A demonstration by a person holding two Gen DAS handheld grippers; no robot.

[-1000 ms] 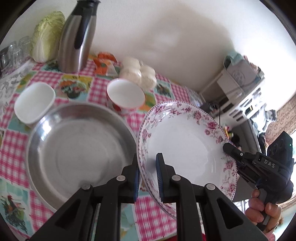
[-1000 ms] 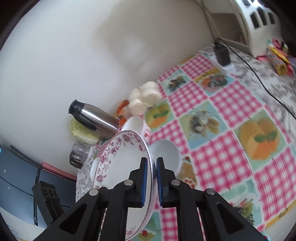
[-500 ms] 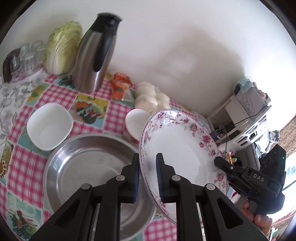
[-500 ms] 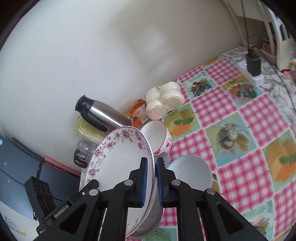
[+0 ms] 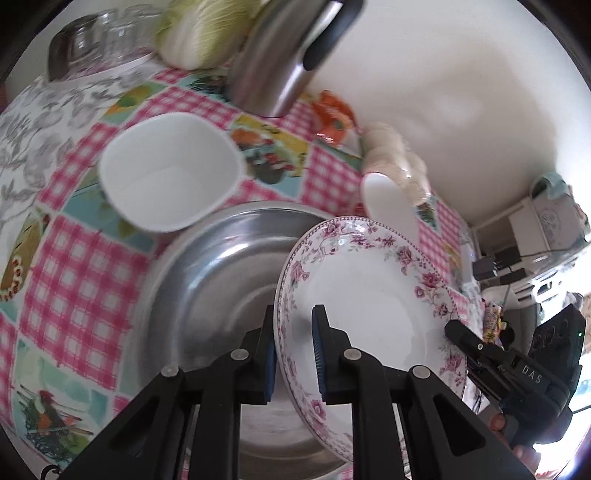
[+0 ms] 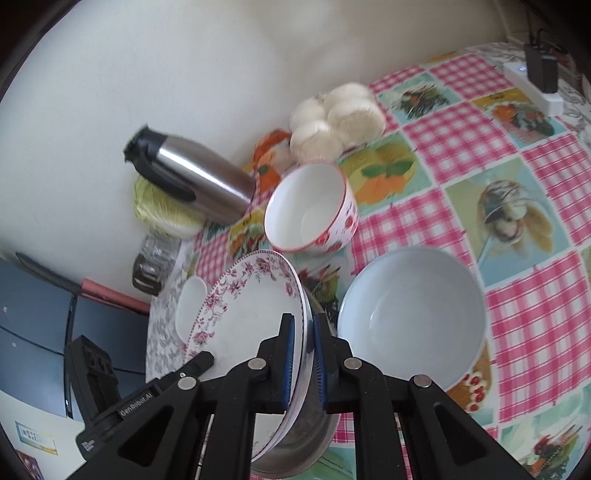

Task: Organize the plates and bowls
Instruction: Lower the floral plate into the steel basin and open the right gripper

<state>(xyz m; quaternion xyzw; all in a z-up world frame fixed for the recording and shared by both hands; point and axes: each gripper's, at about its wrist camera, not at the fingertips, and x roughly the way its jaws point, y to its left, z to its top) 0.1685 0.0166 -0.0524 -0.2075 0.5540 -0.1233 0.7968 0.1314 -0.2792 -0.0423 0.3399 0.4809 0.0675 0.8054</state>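
A white plate with a pink floral rim (image 5: 369,295) is held tilted over a wide steel basin (image 5: 221,280). My left gripper (image 5: 293,354) is shut on its near rim. My right gripper (image 6: 304,362) is shut on the opposite rim of the same plate (image 6: 247,314), and it shows at the right of the left wrist view (image 5: 517,373). A white square bowl (image 5: 166,177) sits left of the basin. A red-patterned bowl (image 6: 310,210) and a pale blue bowl (image 6: 410,317) sit on the checked tablecloth.
A steel thermos (image 6: 192,177), a cabbage (image 5: 207,33), wrapped buns (image 6: 336,118) and a tray of glasses (image 5: 99,44) stand along the wall. A power strip (image 6: 535,81) lies at the far right. The tablecloth (image 6: 517,229) stretches to the right.
Both grippers have carried the floral plate lower and further over the steel basin. The bowls and thermos appear nearer in both views.
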